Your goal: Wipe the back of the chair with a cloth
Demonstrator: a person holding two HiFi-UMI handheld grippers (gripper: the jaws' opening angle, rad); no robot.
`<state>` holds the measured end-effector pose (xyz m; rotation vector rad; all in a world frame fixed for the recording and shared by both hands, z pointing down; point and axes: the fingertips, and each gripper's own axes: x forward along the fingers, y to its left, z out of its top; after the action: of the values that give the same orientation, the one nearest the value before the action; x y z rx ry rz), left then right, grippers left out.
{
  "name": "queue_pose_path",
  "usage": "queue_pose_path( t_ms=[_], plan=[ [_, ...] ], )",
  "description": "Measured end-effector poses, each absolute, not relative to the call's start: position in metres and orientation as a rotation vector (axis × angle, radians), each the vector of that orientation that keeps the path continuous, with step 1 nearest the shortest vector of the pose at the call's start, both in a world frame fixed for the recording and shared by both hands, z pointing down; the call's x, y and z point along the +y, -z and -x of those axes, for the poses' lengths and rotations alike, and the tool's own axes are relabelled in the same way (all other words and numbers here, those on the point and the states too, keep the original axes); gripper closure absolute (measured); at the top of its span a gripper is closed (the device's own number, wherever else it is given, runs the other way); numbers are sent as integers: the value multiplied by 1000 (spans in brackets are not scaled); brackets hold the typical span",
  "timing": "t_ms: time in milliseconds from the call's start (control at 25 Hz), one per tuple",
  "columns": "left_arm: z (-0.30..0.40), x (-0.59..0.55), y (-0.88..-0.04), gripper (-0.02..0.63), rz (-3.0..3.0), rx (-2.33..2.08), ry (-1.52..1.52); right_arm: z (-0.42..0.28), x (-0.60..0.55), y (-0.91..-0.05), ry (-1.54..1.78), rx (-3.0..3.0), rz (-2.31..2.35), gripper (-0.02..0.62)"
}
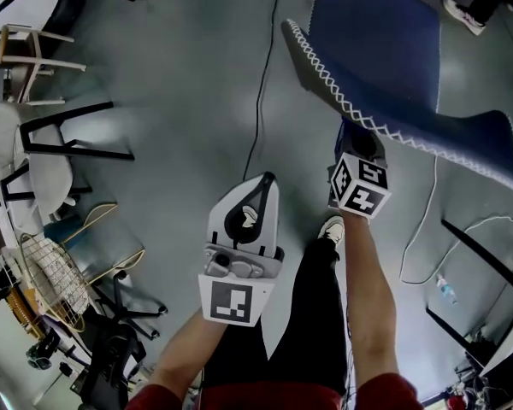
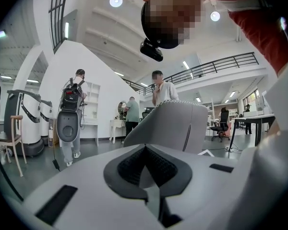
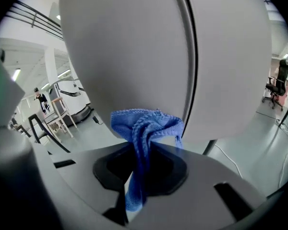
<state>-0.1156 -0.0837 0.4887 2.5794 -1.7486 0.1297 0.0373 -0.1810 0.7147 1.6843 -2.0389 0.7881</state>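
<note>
The chair has a blue padded inner face and a grey outer shell with a white-stitched rim. In the right gripper view the grey chair back fills the frame. My right gripper is shut on a bunched blue cloth, and the cloth presses against that shell. In the head view the right gripper reaches under the stitched rim, which hides its jaw tips. My left gripper is held low in front of the body, shut with nothing in it. It points toward the chair back.
A black cable runs along the grey floor. A white wooden chair, a black frame and a wire basket crowd the left side. Several people stand beyond the chair. A bottle lies at right.
</note>
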Motion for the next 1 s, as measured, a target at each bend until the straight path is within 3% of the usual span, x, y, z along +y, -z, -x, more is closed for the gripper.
queue_pose_path(
  t_ms=[560,1000],
  plan=[
    [146,-60,-387,592,-2617,-1768,-181,5,-111,-464,-605,-2258,-1761,534],
    [166,-54,-341,592,-2608,-1802,-158,26,-140,-427,-527,-2254,-1762,534]
  ],
)
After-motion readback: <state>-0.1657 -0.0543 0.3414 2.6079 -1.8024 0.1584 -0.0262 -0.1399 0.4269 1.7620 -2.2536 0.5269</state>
